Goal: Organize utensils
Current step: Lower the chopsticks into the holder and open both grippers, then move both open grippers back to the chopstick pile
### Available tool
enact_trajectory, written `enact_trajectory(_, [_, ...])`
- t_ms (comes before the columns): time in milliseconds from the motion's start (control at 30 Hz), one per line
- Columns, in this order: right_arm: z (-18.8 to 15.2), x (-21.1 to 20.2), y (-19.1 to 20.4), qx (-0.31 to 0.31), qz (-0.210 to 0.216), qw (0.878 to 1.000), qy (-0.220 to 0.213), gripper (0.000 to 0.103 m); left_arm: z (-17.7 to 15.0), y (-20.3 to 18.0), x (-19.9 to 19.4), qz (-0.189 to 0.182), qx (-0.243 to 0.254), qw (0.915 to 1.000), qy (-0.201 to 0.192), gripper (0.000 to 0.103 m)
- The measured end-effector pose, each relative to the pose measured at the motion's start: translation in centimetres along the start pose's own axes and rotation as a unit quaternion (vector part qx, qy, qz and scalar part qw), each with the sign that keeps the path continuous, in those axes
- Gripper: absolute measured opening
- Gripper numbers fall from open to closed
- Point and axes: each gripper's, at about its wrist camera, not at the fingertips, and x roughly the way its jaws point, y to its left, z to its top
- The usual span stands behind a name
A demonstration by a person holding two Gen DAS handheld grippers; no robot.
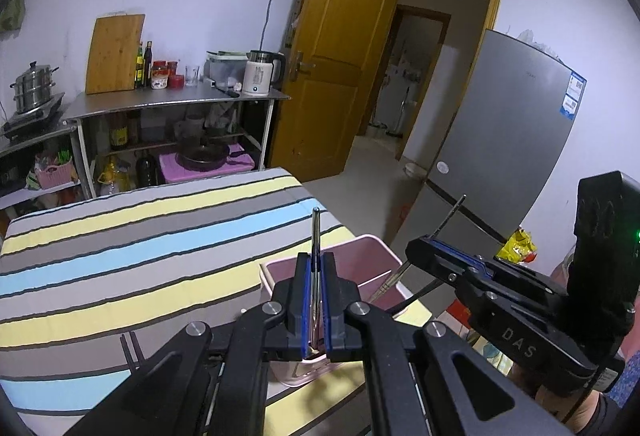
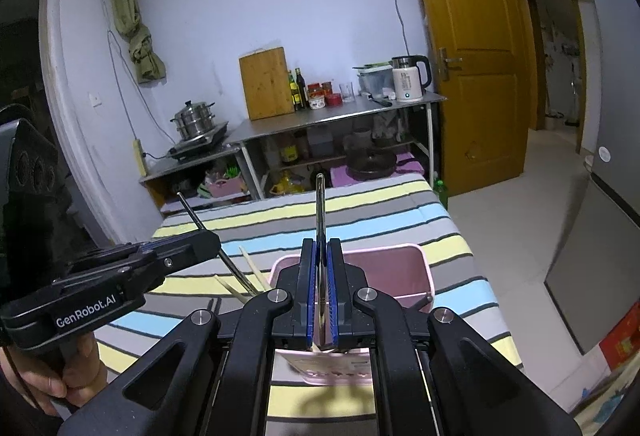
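A pink bin (image 1: 372, 256) (image 2: 394, 268) stands on the striped tablecloth (image 1: 120, 256) (image 2: 360, 212). My left gripper (image 1: 316, 312) is shut on a thin metal utensil handle (image 1: 315, 236) that sticks up above the bin; it also shows from the side in the right wrist view (image 2: 208, 240), its utensil (image 2: 192, 212) slanting down into the bin. My right gripper (image 2: 321, 300) is shut on another metal utensil (image 2: 320, 204), upright over the bin; it shows in the left wrist view (image 1: 424, 248) with its utensil (image 1: 454, 214). Wooden chopsticks (image 2: 252, 268) lean at the bin's left corner.
A steel shelf counter (image 2: 340, 112) with cutting board, bottles and kettle (image 2: 408, 80) stands behind the table. A pot on a stove (image 2: 194, 120) is at its left. A wooden door (image 2: 472, 56) and a grey fridge (image 1: 500, 140) are on the right.
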Motion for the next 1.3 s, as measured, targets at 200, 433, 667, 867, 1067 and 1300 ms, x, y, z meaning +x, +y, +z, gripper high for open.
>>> enact_trajectory(200, [-1.0,1.2,0.0,0.0,-0.002,1.0,0.016,0.005,-0.7,0.2,0.9,0.002,0.01,0.9998,0.016,0.004])
enact_trajectory(433, [-2.2,2.6,-0.3,0.001,-0.005,0.999,0.036,0.005,-2.0,1.2,2.2,0.009,0.002,0.9994,0.033,0.004])
enact_trajectory(667, [-3.0,3.2,-0.3,0.004,-0.007,0.999,0.05,0.006,-3.1,1.8,3.0,0.01,0.002,0.9991,0.042,0.004])
enact_trajectory(867, [-3.3,3.1,-0.2,0.001,-0.004,0.998,0.055,0.008,-3.7,2.2,2.8,0.01,-0.005,0.9991,0.041,0.005])
enact_trajectory(1067, [-3.0,2.2,0.2,-0.002,-0.005,0.999,0.046,0.011,-3.6,2.5,1.7,0.011,-0.013,0.9993,0.032,0.005])
enact_trajectory(1300, [-2.7,0.1,1.1,-0.01,0.003,1.0,0.029,0.011,-3.9,2.8,-1.6,0.012,-0.022,0.9997,0.006,0.005])
